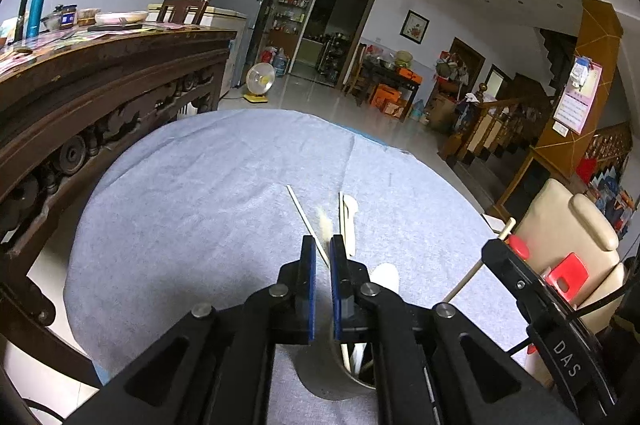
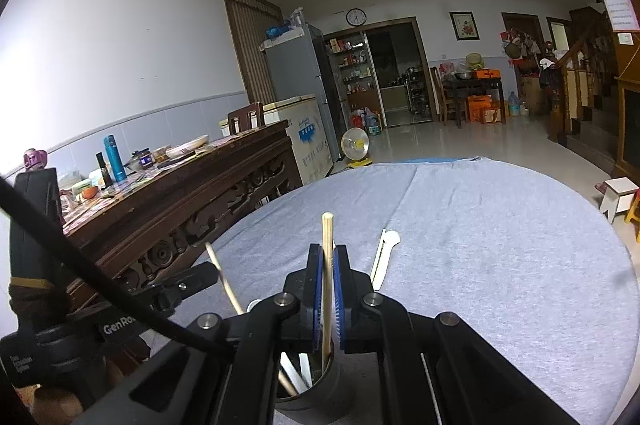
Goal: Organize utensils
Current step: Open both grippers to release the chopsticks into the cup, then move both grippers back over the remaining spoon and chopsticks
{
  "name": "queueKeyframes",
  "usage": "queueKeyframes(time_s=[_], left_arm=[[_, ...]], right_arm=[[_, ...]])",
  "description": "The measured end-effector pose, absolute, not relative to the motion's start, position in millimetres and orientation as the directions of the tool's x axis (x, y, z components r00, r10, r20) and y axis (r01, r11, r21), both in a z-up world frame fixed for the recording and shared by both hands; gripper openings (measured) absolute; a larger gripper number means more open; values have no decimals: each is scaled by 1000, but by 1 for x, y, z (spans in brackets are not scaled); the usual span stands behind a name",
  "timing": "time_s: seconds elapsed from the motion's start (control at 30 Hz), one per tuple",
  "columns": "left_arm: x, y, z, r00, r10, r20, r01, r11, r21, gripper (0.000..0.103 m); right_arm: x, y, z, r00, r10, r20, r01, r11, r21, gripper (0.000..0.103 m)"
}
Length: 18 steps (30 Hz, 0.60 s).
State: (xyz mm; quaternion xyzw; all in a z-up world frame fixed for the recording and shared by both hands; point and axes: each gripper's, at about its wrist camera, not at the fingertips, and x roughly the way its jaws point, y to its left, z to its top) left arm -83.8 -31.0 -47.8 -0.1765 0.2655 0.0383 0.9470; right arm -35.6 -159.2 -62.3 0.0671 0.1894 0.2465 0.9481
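Observation:
My left gripper (image 1: 323,239) hangs over a grey cup (image 1: 332,381) that holds several utensils. A thin pale chopstick (image 1: 306,217) slants between its blue pads, and the gap looks wider than the stick. A blurred pale streak (image 1: 325,221) shows just past the pads. My right gripper (image 2: 328,249) is shut on an upright wooden chopstick (image 2: 327,233) whose lower end stands in the cup (image 2: 316,397). The left gripper (image 2: 196,277) and its slanting chopstick (image 2: 224,277) appear on the left there. A white spoon (image 1: 350,221) and another chopstick (image 1: 341,221) lie on the cloth ahead.
The round table wears a grey-blue cloth (image 1: 200,205). A dark carved wooden table (image 1: 100,85) with bottles and dishes stands close on the left. A beige chair (image 1: 572,245) is at the right edge, and a white stool (image 2: 616,193) stands on the floor beyond.

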Motion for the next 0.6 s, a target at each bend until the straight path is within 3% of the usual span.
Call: queueKeyframes(time_s=[0.1,0.17,0.23,0.37,0.6], left_arm=[[-89,-26,-45,859,-19,-511,-172,930,-324,26],[-93,-23,-42,865,-11,-501,-177,928,-327,37],[-99,-17,-38,875,-2,-484,-186,922,-340,46],[-106,-3,-27,885,16,-466,-200,915,-350,47],[-112,48,-14,878,73,-473,-286,873,-396,60]], right_arm=[[-36,-160,-62,806,492,-328,-440,870,225,8],[-38,-161,-61,807,494,-324,-441,869,226,27],[-40,-164,-60,808,499,-313,-444,865,234,39],[-44,-176,-49,808,517,-283,-447,851,277,41],[-40,-232,-24,812,525,-254,-405,821,403,47]])
